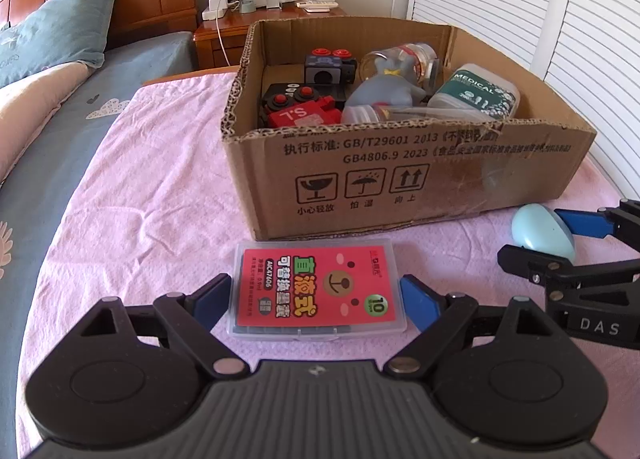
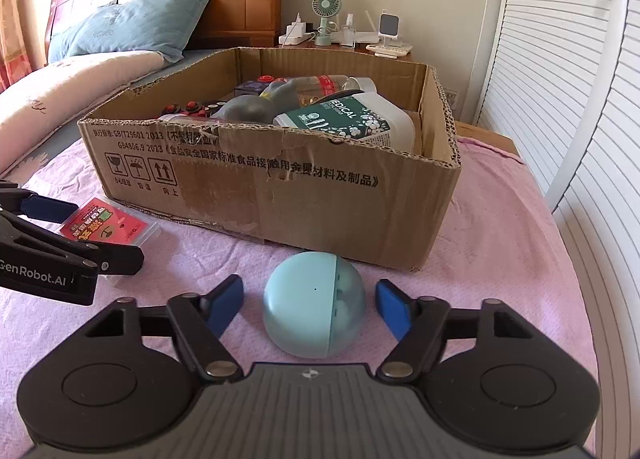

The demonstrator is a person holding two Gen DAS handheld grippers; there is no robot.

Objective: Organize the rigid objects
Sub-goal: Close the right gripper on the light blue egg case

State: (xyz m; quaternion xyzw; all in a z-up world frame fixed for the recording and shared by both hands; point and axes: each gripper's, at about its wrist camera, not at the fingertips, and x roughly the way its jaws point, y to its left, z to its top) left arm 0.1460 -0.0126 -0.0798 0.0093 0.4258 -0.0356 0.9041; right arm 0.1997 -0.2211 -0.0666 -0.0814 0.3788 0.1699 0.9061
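Observation:
A clear plastic case with a red label [image 1: 316,291] lies on the pink cloth in front of the cardboard box [image 1: 400,179]. My left gripper [image 1: 316,301] is open with a blue pad on each side of the case, not touching it. A pale blue dome-shaped object [image 2: 314,309] lies on the cloth before the box [image 2: 280,187]. My right gripper [image 2: 310,307] is open with its pads either side of the dome, apart from it. The dome [image 1: 542,233] and right gripper [image 1: 560,243] show at right in the left wrist view. The case [image 2: 108,225] shows in the right wrist view.
The box holds red-and-black toy blocks [image 1: 304,107], a grey figure [image 1: 384,91], a clear jar [image 1: 412,57] and a green-labelled medical bottle [image 1: 476,93]. A nightstand [image 1: 272,19] with a fan stands behind, a pillow [image 1: 60,27] on the left, and louvred doors [image 1: 560,19] on the right.

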